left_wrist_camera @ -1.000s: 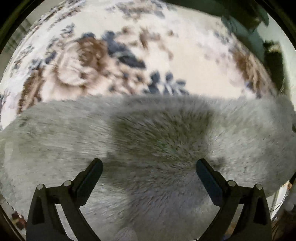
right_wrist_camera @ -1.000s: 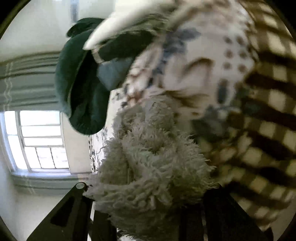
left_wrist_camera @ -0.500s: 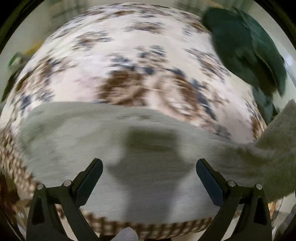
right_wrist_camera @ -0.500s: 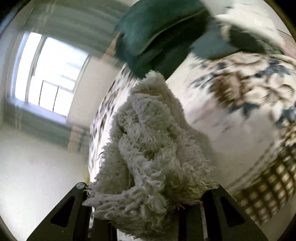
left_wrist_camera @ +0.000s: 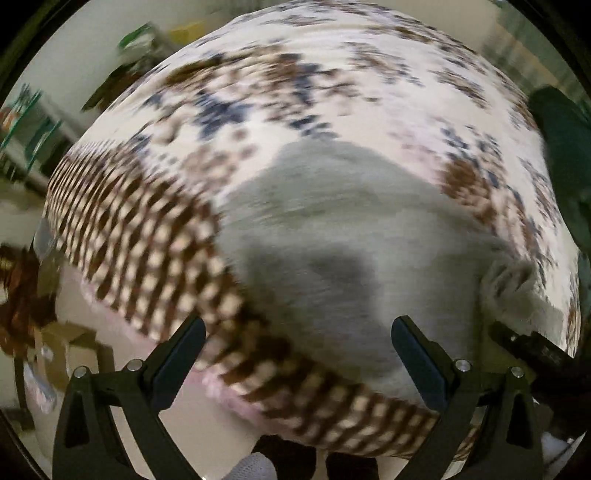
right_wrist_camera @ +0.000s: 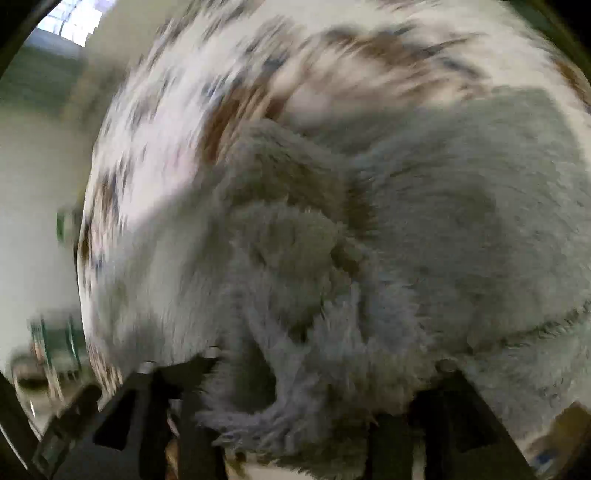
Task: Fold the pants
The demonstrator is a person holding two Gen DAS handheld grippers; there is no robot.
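Here, blurred grey fleece pants (right_wrist_camera: 461,229) bunched in the clenched right gripper (right_wrist_camera: 306,398), fingertips buried; left gripper (left_wrist_camera: 297,343) agape.

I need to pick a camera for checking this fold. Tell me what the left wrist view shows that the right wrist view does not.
Only the left wrist view shows the left hand-held gripper open and empty above the bed, the checked blanket border, cardboard boxes and a dark green garment.

Only the right wrist view shows the right hand-held gripper shut on a bunched fold of the fluffy grey pants, and a window.

Both show the pants lying on the floral bedspread.
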